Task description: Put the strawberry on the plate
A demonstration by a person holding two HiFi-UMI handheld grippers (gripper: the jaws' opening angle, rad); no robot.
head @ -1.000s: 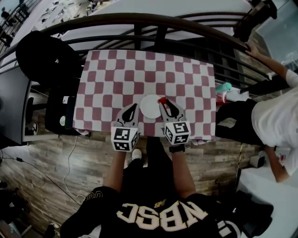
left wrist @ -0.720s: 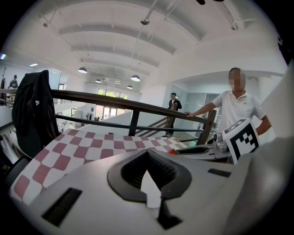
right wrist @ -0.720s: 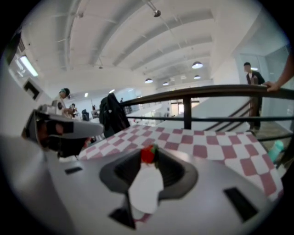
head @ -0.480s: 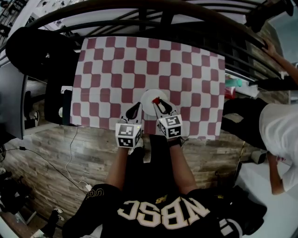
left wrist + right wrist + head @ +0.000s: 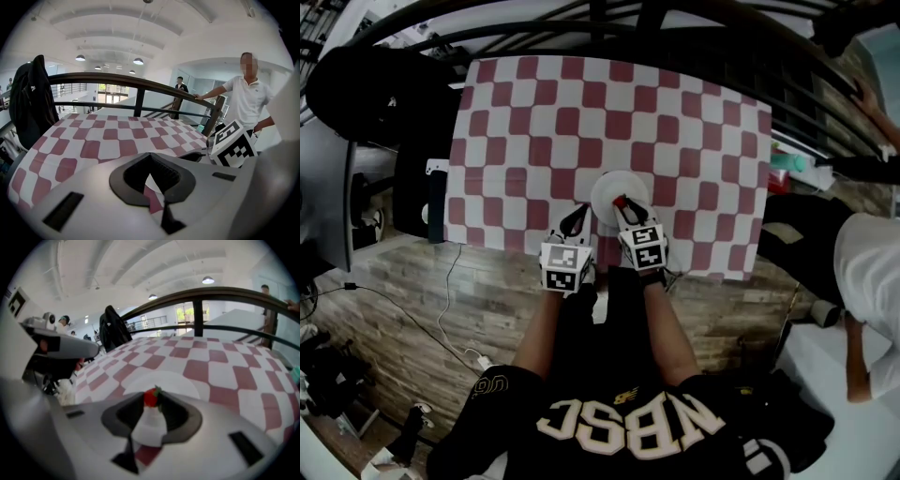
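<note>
the task is near its end but not finished. your right gripper (image 5: 622, 206) has the strawberry (image 5: 620, 200) clamped between the tips of its jaws. it hangs over the near part of the plate (image 5: 607, 184), a white one that sits on the checked cloth (image 5: 534, 122), close to the near edge of the cloth. in the right gripper view the strawberry (image 5: 151, 398) shows red with its green top upward, pinched from both sides. the plate (image 5: 178, 383) lies just behind and below it. i judge that the fruit is not yet resting on the plate. it seems to be a little above it, but the height is hard to read from so steep an angle. what is left for you: lower it onto the plate, open the jaws, and draw back.

the right jaws stand only as far apart as the strawberry is wide, with the pads pressing on it. your left gripper (image 5: 578, 216) hovers over the cloth, just beside the plate on its left. its jaws are together at the tips with nothing between them; only cloth shows through the gap behind the tips.
</note>
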